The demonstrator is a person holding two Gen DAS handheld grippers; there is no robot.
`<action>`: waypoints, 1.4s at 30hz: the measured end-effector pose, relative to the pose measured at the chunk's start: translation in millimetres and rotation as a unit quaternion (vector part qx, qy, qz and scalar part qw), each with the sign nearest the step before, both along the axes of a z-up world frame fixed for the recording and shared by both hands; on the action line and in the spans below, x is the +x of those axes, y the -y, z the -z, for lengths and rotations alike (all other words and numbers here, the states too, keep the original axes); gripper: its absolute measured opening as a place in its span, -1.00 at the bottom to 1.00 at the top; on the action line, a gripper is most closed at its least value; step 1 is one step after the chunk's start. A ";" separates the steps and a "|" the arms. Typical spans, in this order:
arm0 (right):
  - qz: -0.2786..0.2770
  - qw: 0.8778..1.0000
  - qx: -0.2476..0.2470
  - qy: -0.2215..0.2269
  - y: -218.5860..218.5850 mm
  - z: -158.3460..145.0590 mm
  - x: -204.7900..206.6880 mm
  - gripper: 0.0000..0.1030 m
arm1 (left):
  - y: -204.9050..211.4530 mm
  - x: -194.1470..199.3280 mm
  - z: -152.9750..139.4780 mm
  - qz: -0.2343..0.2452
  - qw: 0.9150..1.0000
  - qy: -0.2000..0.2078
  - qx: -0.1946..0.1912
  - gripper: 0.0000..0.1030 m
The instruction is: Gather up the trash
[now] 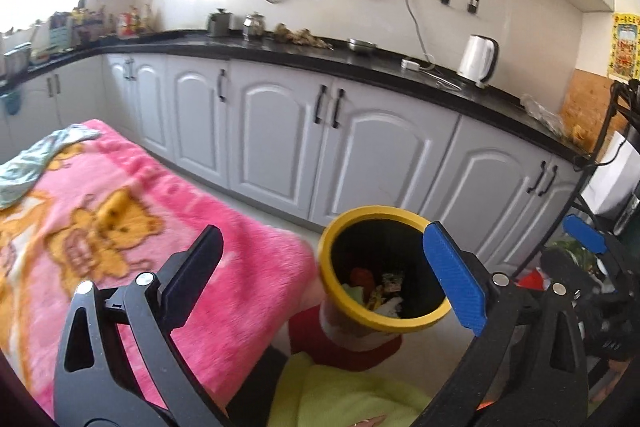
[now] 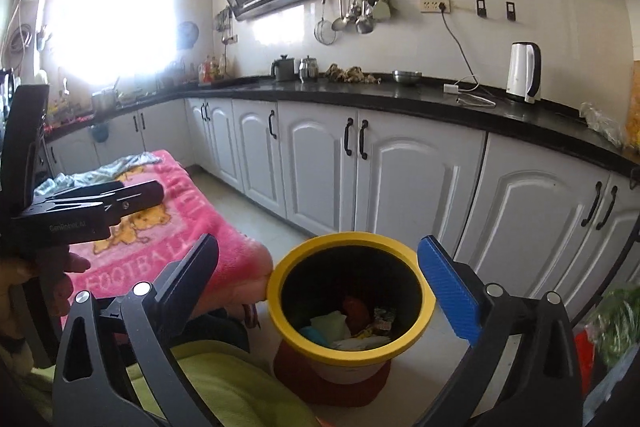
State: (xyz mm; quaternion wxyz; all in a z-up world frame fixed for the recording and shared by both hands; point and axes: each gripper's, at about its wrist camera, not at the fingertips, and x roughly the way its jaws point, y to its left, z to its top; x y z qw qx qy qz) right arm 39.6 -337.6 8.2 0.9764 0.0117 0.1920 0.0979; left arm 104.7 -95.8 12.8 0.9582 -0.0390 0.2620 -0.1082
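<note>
Yellow-rimmed bin (image 2: 351, 301), one, on the floor just beyond and between the fingers of both grippers, holding several scraps of trash (image 2: 352, 323). Left gripper (image 1: 328, 279) and right gripper (image 2: 324, 287): two, fingers spread wide, nothing between them. Pink blanket (image 1: 120, 227), one, left of the fingers; no loose trash shows on it. Risk, judged: a low-swinging finger could clip the rim and tip the bin.

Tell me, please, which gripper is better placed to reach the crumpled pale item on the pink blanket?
Left, probably. The left gripper, open and empty, is beside the pink blanket, with the crumpled item ahead to its left; the right gripper faces the yellow-rimmed bin, farther away.
</note>
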 end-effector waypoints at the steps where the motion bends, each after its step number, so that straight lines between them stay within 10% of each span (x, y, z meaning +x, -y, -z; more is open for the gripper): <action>1: 0.006 1.000 0.005 0.005 -0.7 -1.1 -3.5 0.89 | -3.0 -5.4 0.0 -0.007 1.000 0.003 0.002 0.79; 42: 0.042 0.998 0.005 0.050 -29.5 10.1 -40.3 0.89 | -20.9 -61.5 5.6 -0.051 0.996 0.077 0.000 0.79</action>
